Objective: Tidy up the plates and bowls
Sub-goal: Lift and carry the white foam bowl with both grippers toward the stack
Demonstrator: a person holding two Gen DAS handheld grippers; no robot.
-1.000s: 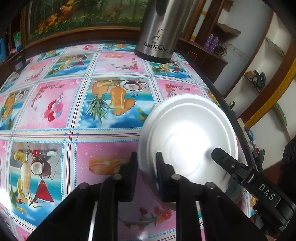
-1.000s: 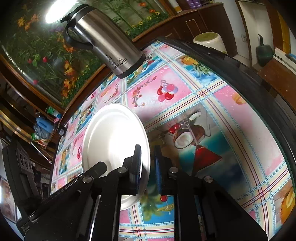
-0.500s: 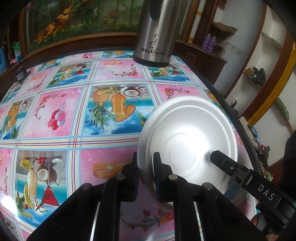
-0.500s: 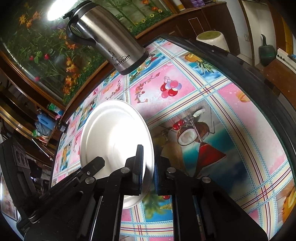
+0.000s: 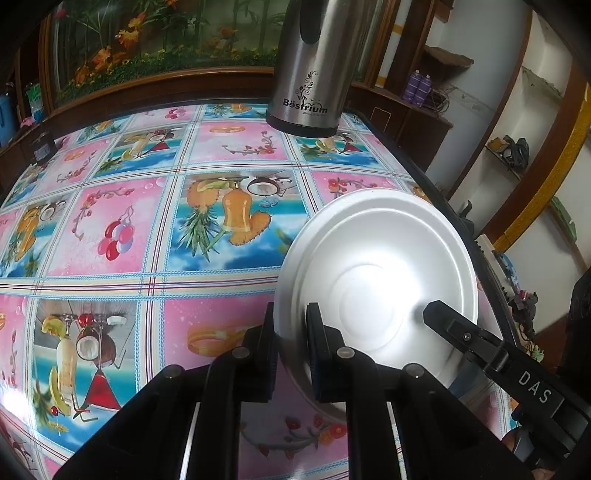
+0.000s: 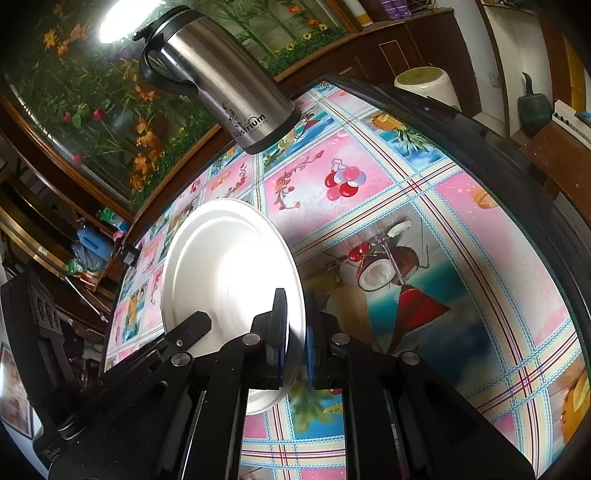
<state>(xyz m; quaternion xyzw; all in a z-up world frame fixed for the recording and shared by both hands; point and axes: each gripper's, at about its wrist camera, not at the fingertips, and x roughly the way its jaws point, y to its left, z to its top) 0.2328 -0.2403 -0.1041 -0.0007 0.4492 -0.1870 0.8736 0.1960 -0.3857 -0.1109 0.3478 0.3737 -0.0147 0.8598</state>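
Worktop (image 5: 110, 258) covered with a glossy pink-and-blue fruit-print cloth. A steel flask (image 5: 310, 66) stands at its far edge. Behind it, a wood-framed panel of flowers and bamboo (image 5: 166, 40). Dark wooden cabinets (image 5: 402, 114) and white walls (image 5: 491, 92) with shelves to the right. Bright lamp glare (image 6: 122, 18) overhead.

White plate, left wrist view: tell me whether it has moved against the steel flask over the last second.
Yes. The white plate has tipped slightly, its top rim rising toward the steel flask; the left tool stays clamped on its rim.
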